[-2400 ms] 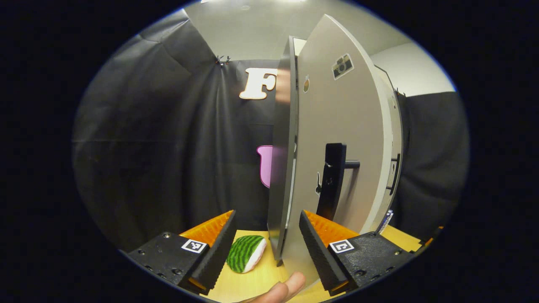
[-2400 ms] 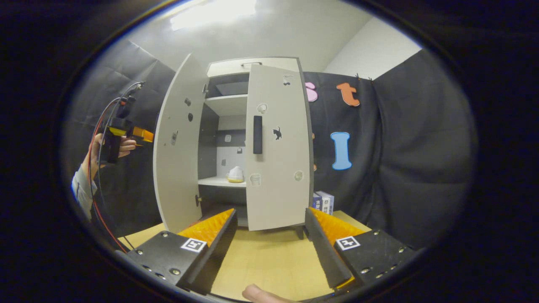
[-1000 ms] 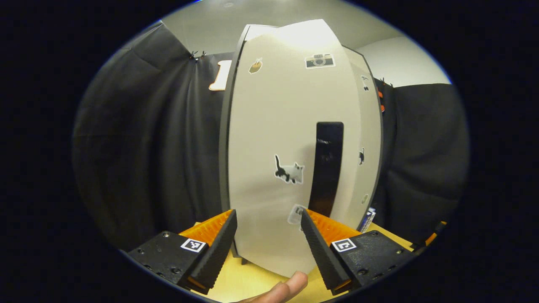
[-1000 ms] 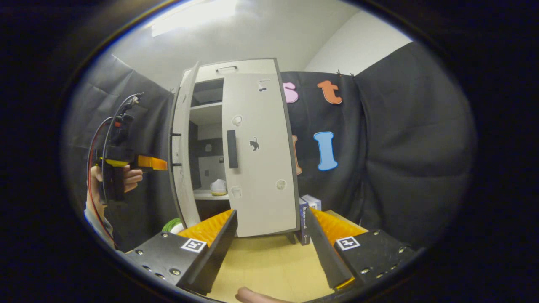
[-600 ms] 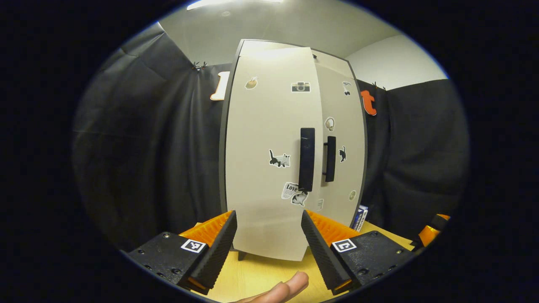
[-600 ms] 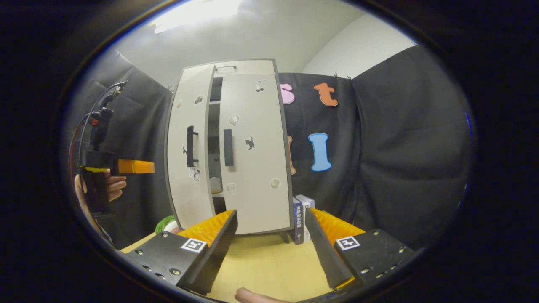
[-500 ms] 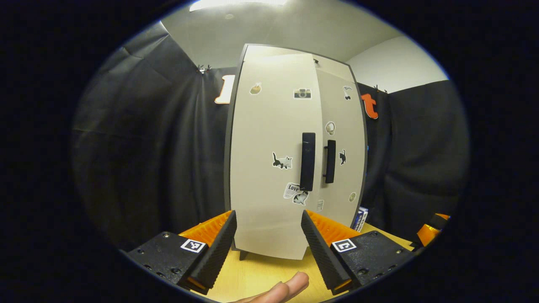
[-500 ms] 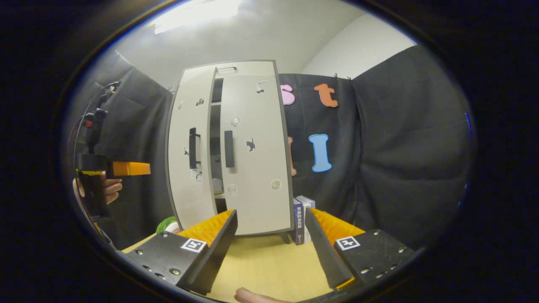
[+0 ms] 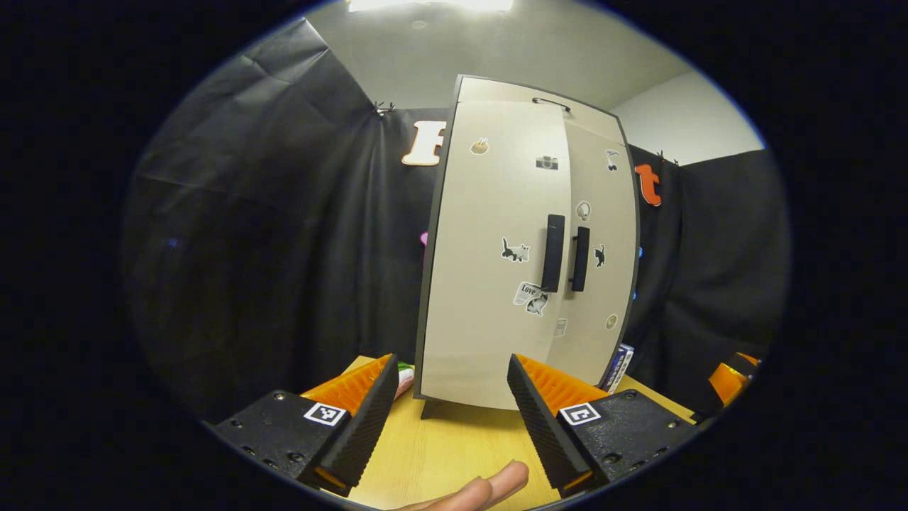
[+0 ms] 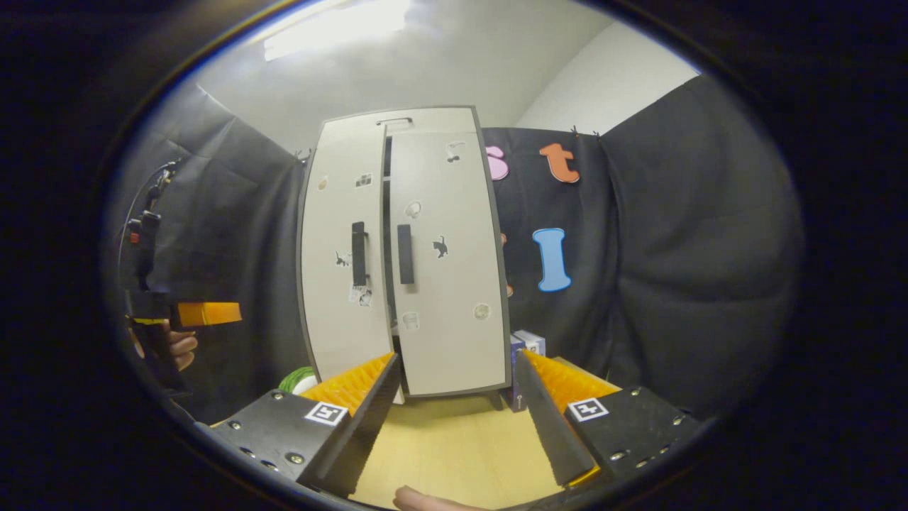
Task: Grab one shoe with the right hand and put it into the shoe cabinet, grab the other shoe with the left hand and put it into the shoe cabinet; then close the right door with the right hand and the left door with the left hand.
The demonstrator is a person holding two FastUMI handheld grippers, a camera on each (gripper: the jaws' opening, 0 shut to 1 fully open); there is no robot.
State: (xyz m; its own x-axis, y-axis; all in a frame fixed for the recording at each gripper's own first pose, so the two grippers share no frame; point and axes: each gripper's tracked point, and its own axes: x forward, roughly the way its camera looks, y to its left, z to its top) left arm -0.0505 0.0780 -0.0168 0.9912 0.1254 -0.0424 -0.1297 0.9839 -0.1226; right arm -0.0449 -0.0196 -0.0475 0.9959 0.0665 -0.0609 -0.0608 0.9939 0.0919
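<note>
Both shoe cabinet [image 10: 404, 262] doors now swung nearly shut, thin gap left; left tongs [image 9: 450, 411] and right tongs [image 10: 454, 419] wide open, empty, backed off.

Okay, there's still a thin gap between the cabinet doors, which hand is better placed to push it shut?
Left. The left door stands slightly proud beside the dark gap, and the left gripper, fingers open, faces that door head-on. The right gripper sits back over the table.
</note>
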